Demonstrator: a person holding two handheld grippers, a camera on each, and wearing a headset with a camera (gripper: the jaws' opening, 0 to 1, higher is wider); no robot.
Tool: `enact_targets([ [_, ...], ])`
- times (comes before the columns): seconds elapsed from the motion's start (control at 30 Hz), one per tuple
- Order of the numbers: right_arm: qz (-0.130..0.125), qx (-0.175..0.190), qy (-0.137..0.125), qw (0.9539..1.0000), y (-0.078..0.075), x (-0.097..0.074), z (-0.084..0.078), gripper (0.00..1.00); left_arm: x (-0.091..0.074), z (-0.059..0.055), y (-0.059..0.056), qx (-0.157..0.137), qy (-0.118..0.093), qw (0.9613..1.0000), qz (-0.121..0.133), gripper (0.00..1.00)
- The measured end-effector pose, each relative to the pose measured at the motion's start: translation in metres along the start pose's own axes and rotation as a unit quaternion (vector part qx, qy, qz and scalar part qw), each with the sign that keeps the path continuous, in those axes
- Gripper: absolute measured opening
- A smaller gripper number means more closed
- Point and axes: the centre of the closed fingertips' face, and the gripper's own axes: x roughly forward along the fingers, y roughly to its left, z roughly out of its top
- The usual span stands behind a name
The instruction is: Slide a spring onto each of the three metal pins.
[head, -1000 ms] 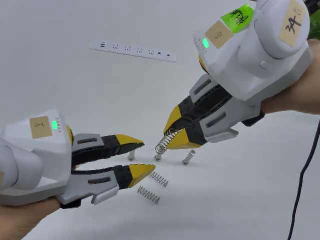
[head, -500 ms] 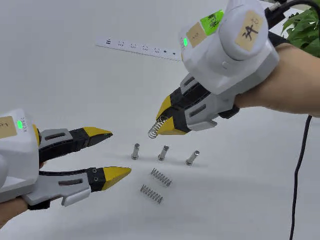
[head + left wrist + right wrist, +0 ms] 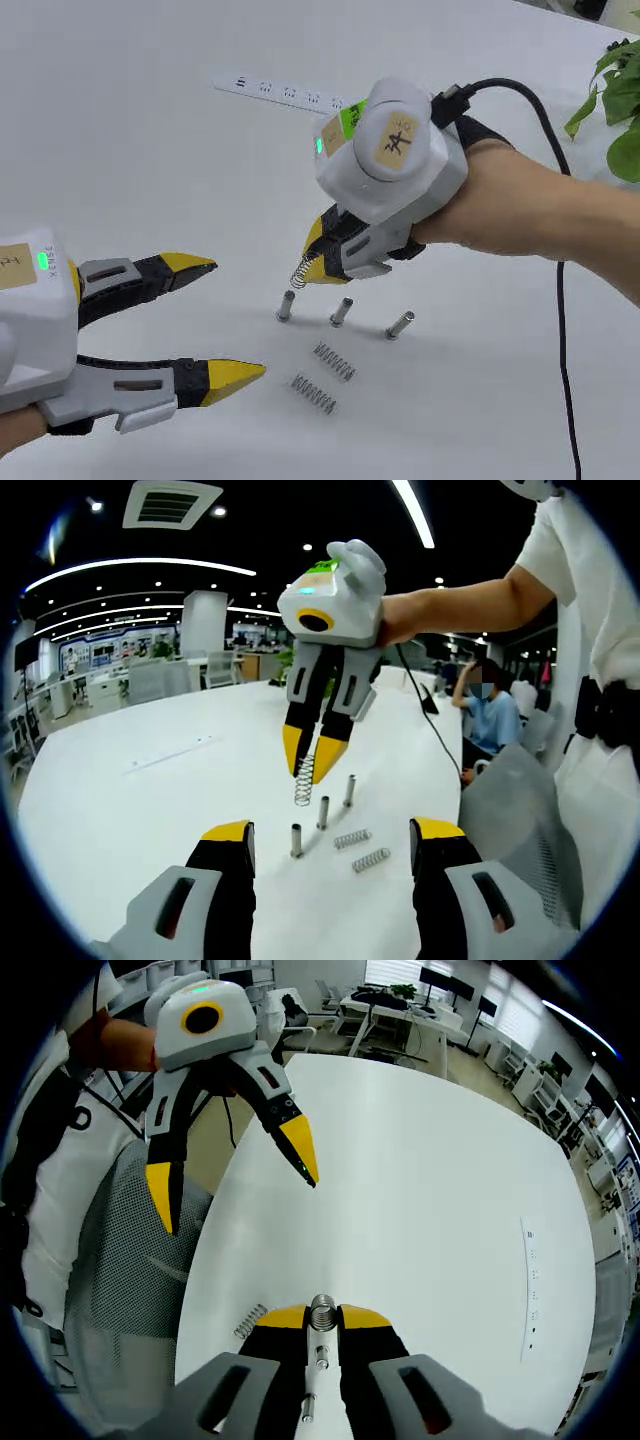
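Three short metal pins stand in a row on the white table: left pin (image 3: 286,305), middle pin (image 3: 341,312), right pin (image 3: 400,325). My right gripper (image 3: 316,262) is shut on a spring (image 3: 302,271) that hangs tilted just above the left pin without touching it. The left gripper view shows that spring (image 3: 303,780) hanging from the right gripper (image 3: 313,752) over the pins (image 3: 322,812). Two loose springs (image 3: 334,361) (image 3: 313,393) lie in front of the pins. My left gripper (image 3: 238,318) is open and empty, left of the pins.
A white power strip (image 3: 285,95) lies at the far side of the table. A black cable (image 3: 565,330) runs down the right side from the right gripper. Green leaves (image 3: 620,110) reach in at the right edge. A mesh chair (image 3: 130,1290) stands by the table's edge.
My right gripper has carried the spring up off the middle pin and leftward, to above the left pin. My left gripper has drawn back to the left and its jaws stand wider apart.
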Motion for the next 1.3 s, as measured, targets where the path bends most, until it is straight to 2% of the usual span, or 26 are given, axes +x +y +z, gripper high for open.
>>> enact_targets([
  [0.27,0.011,0.0,0.018,0.9998,-0.005,0.017,-0.009,0.12,-0.001,-0.003,0.001,-0.008,-0.001,1.0,0.003,0.68],
  [1.3,0.026,0.004,0.03,0.9992,-0.005,0.035,-0.016,0.12,0.004,-0.007,-0.005,-0.02,-0.004,0.9997,-0.011,0.71],
])
